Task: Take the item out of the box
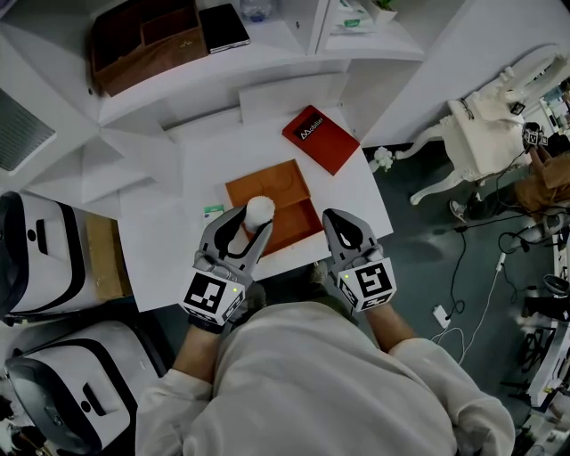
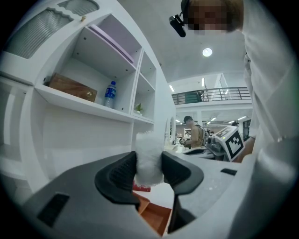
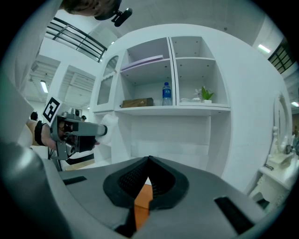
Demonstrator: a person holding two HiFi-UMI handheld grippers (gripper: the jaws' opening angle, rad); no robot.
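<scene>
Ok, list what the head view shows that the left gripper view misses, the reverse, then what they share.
Head view only: the white chair, and the dark tablet on the shelf. Left gripper view only: a distant standing person and a ceiling lamp. Both: the left gripper shut on the white fluffy item, with the orange box beneath it.

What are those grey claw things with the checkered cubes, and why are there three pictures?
They are hand-held grabbers, not a robot: a person holds one in each hand. The picture from above comes from a camera on the person's head, looking down. The other two come from cameras riding on the grabbers. On the white table lies an open wooden box, with a red case behind it. The left grabber pinches a white fluffy thing over the box. The right grabber is shut and empty.
</scene>
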